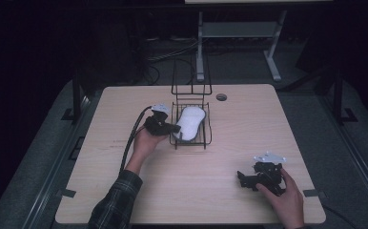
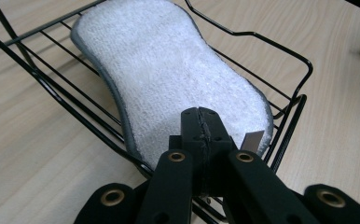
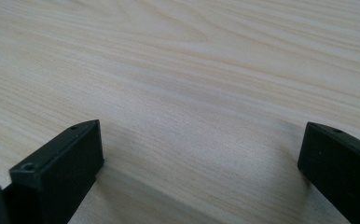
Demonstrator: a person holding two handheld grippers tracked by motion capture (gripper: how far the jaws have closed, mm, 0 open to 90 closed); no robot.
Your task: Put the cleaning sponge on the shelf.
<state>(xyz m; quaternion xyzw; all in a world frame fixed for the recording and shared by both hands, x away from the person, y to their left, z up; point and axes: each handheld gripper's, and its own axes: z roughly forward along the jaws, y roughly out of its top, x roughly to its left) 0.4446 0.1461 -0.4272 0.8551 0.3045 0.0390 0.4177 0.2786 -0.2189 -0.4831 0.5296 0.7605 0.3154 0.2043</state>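
Note:
A white, peanut-shaped sponge pad [image 1: 190,121] with a grey rim lies flat in a low black wire basket [image 1: 192,143] at the middle of the wooden table. My left gripper [image 1: 175,128] reaches in over the basket's left near corner. In the left gripper view its jaws [image 2: 200,114] are pressed together with nothing between them, tips just above the near end of the sponge pad [image 2: 169,79], inside the basket rim [image 2: 304,65]. My right gripper [image 1: 241,179] rests low at the table's near right; its jaws [image 3: 201,135] stand wide apart over bare wood.
A taller black wire frame [image 1: 191,78] stands upright behind the basket. A round cable hole [image 1: 221,97] sits near the table's far edge. A small white tag [image 2: 252,140] sticks out of the sponge's near end. Metal desk legs [image 1: 200,47] stand beyond the table.

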